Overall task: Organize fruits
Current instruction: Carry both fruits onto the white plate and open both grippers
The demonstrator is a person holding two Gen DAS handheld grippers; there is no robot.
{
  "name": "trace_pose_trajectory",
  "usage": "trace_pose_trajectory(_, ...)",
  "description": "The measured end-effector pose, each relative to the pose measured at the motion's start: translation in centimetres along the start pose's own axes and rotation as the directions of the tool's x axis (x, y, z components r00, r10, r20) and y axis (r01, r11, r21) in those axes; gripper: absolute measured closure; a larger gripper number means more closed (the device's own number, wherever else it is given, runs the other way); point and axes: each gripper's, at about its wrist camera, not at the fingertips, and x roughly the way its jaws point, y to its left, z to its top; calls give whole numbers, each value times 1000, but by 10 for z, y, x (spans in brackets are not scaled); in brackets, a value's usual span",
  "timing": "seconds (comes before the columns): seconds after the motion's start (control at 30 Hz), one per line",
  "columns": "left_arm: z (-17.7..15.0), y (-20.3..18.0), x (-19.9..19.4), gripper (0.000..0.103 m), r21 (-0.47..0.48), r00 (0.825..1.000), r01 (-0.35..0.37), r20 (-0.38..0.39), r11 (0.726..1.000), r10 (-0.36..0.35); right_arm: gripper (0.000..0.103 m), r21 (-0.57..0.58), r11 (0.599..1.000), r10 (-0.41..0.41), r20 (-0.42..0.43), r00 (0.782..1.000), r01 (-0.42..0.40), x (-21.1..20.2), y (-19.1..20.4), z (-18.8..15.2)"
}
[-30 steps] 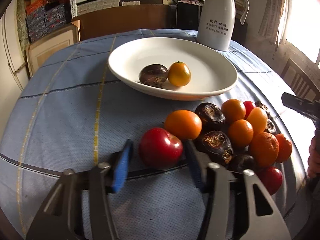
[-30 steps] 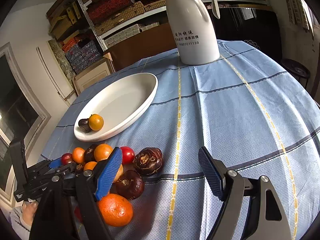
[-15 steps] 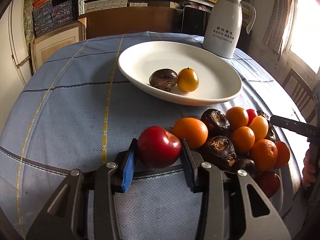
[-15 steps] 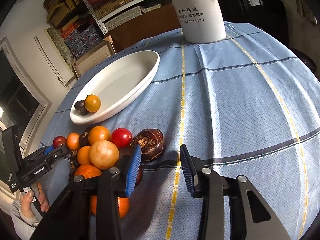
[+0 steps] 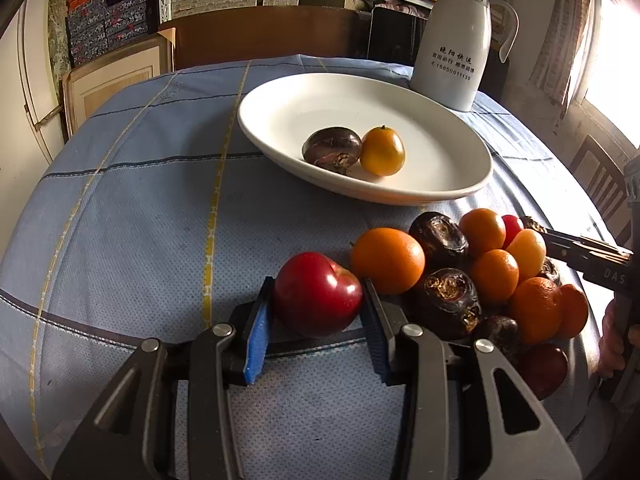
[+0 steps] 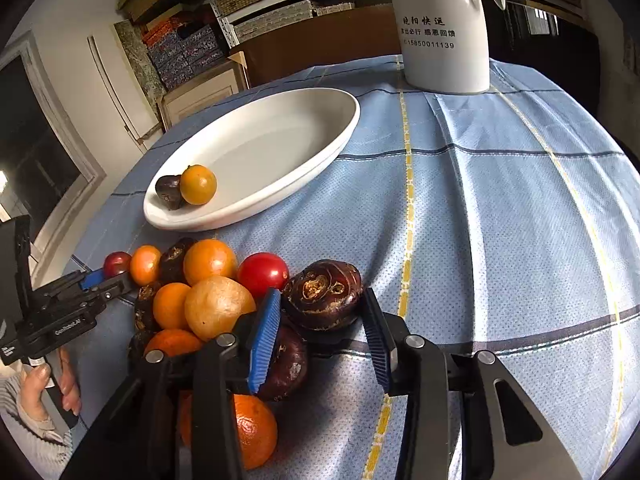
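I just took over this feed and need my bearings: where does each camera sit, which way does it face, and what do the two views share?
Left wrist: on the left gripper, looking forward and down along its fingers, shut on a red fruit; the white plate lies beyond, and the other gripper and a hand show at right.
Right wrist: on the right gripper, looking forward and down, its jaws just closed around a dark brown fruit; the other gripper and a hand show at lower left.
Shared: plate, fruit pile, white jug, blue tablecloth.
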Motion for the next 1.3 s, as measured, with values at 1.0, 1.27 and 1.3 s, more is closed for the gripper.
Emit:
trace_pose_trajectory(1.0,118,13,55,61,-54,999,28,46,998,-25,60,-67,995,76,37,996,-74,41,55,99)
trace_pose_trajectory(1.27,113,15,45,24,-37,996,12,91,999,-9,55,-39,994,104,63,993,-102,29,46,98)
trace_pose_trajectory(1.3,111,15,41,20,-33,995,4,99,999,0,54,-36,994,105,70,992,-103,26,43,98)
